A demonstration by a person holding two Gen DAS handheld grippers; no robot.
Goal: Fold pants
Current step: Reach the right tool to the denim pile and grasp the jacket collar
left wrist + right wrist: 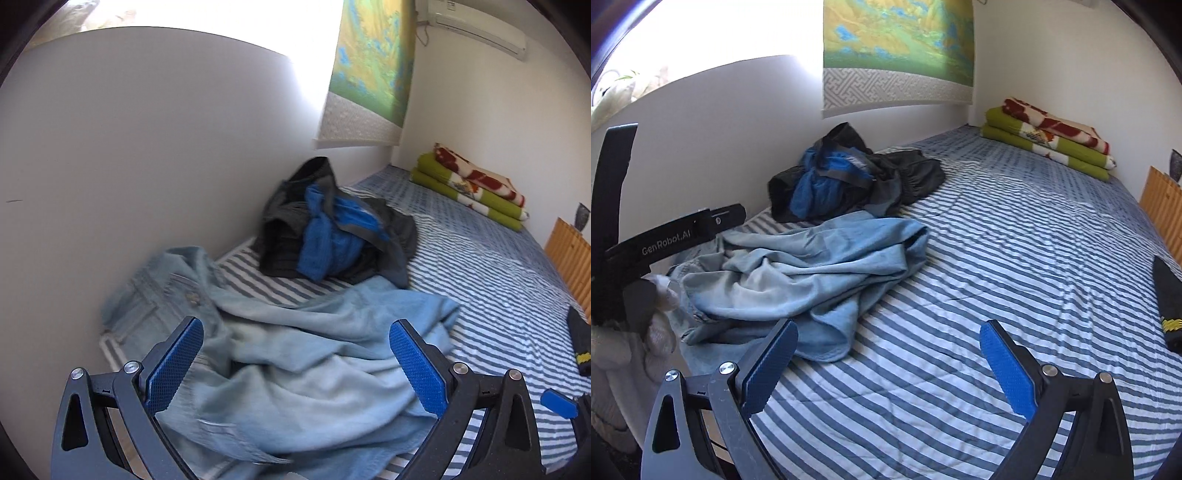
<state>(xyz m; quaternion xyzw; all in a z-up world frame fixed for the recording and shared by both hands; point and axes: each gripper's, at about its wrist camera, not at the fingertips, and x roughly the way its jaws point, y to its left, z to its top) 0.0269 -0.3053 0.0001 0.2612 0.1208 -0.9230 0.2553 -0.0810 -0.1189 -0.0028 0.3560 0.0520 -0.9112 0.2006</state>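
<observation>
Right wrist view: the striped bed is spread wide, with crumpled light-blue pants heaped near the wall. Both the left gripper and right gripper are held wide open, empty. Several layers could be pinched together, spoiling the fold.

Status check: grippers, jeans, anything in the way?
Left gripper open over crumpled light-blue jeans. Right gripper open, empty. Dark clothes pile lies just behind.

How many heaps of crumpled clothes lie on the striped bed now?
2. The light blue jeans lie nearest, by the left hand-held gripper. The dark and blue pile lies farther back, against the wall. More garments may be hidden inside that pile.
</observation>
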